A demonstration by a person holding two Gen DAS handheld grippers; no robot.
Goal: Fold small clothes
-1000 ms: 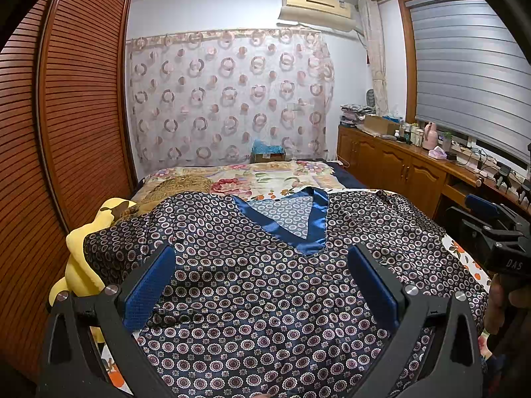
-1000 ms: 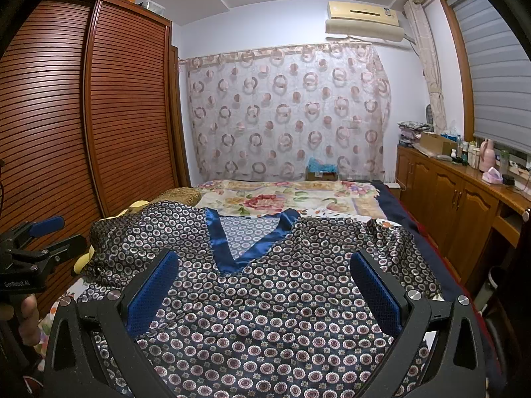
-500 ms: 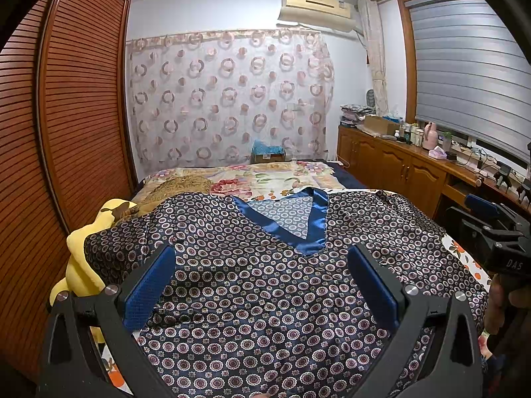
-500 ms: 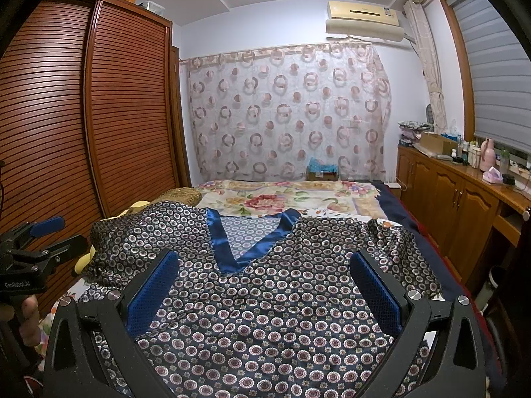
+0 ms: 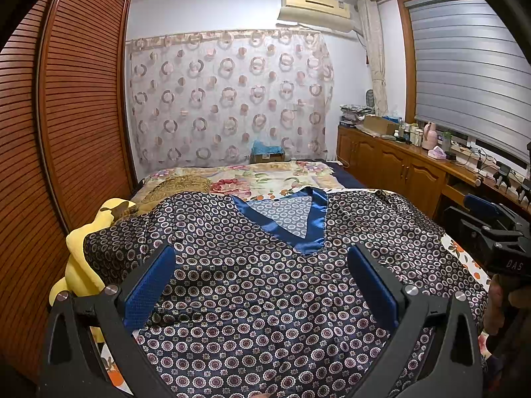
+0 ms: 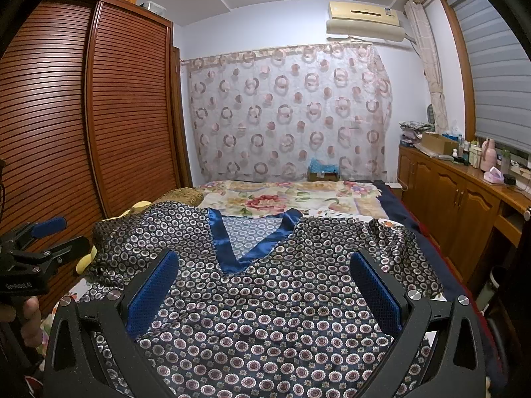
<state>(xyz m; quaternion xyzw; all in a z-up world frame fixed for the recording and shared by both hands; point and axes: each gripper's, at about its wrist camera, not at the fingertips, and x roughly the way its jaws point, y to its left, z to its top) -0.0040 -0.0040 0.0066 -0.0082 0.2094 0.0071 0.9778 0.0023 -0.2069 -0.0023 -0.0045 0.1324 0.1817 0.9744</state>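
Both claws, left (image 5: 260, 285) and right (image 6: 264, 290), hang released above the shirt (image 5: 265, 298) spread flat on the bed (image 6: 292, 199) ahead of them, whose slick satin might slip from a shallow pinch.

My left black two-finger gripper with blue pads (image 5: 260, 285) is level, jaws spread wide, gripping nothing. My right black blue-padded gripper (image 6: 264, 285) likewise, jaws wide apart. Bare hand (image 6: 28, 318) wraps the left handle.
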